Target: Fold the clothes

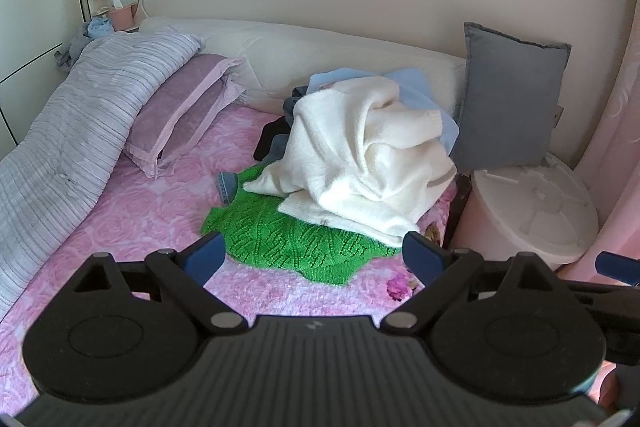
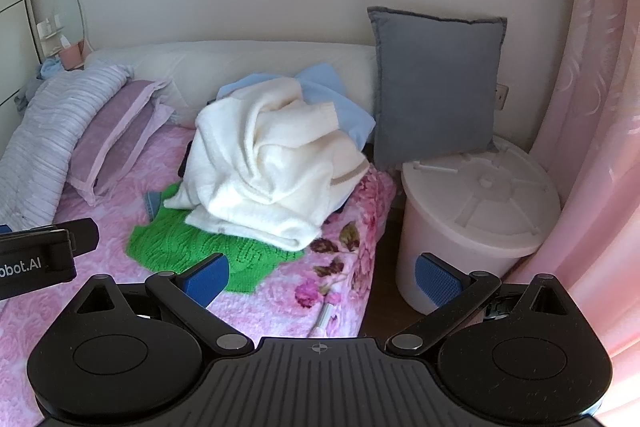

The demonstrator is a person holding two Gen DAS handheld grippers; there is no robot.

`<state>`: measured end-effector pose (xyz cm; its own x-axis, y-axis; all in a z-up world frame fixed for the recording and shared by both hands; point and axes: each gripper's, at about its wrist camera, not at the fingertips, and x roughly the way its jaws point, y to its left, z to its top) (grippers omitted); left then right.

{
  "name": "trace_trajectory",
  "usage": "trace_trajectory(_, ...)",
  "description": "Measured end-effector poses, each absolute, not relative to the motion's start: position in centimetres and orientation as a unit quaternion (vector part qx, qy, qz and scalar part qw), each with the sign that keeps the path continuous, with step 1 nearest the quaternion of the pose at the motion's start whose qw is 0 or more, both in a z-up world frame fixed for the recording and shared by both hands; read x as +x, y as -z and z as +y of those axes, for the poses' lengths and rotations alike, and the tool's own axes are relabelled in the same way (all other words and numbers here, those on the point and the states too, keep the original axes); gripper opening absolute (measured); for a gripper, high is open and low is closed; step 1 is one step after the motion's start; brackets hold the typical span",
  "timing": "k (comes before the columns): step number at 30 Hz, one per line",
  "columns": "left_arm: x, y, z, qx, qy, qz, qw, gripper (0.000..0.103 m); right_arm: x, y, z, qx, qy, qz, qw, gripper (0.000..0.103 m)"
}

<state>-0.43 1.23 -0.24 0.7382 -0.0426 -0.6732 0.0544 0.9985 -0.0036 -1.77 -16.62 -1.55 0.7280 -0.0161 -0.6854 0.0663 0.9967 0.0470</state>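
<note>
Left wrist view, bedroom lot: left gripper (image 1: 315, 255) at 6 o'clock, jaws spread wide, nothing between the blue pads (image 1: 205, 255), hovering over the pink floral bedspread (image 1: 132, 227). Item one, pile of clothes (image 1: 352, 155) at centre frame, unfolded, resting on the bedspread near the head of the bed. Topmost, a cream fleece garment (image 1: 360, 159), crumpled and heaped. Beneath it, toward 6 o'clock, a green knit sweater (image 1: 288, 239), partly flat, its near edge just ahead of the left gripper's pads. Behind the heap, toward 12 o'clock, a light blue garment (image 1: 416, 87); at 9 o'clock of the heap, dark clothing (image 1: 272, 139) and a strip of denim (image 1: 226, 189), both mostly covered. Item two, mauve pillow (image 1: 180, 107) at 10 o'clock, leaning on a striped grey quilt (image 1: 68, 123). Item three, grey cushion (image 1: 508, 99) at 2 o'clock, upright against the wall. Item four, white headboard bolster (image 1: 320, 47) behind the pile. Right wrist view: right gripper (image 2: 323, 279) at 6 o'clock, jaws likewise wide apart and holding nothing, one pad over the sweater's edge, the other in front of a pink lidded bin (image 2: 476, 219) at 3 o'clock beside the bed. Pink curtain (image 2: 600, 107) along the 3 o'clock margin. Oval mirror (image 2: 68, 11) at 10 o'clock.
</note>
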Motion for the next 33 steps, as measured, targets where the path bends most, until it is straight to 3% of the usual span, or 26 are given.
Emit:
trace_trajectory(17,1.3,1.2,1.8,0.013,0.021,0.377,0.926,0.094,0.2,1.9,-16.2,0.032,0.018,0.38,0.924,0.102)
trace_trajectory(33,8.0,4.0,2.7,-0.013,0.002,0.413,0.91,0.094,7.2,3.8,-17.1,0.03,-0.008,0.397,0.917,0.102)
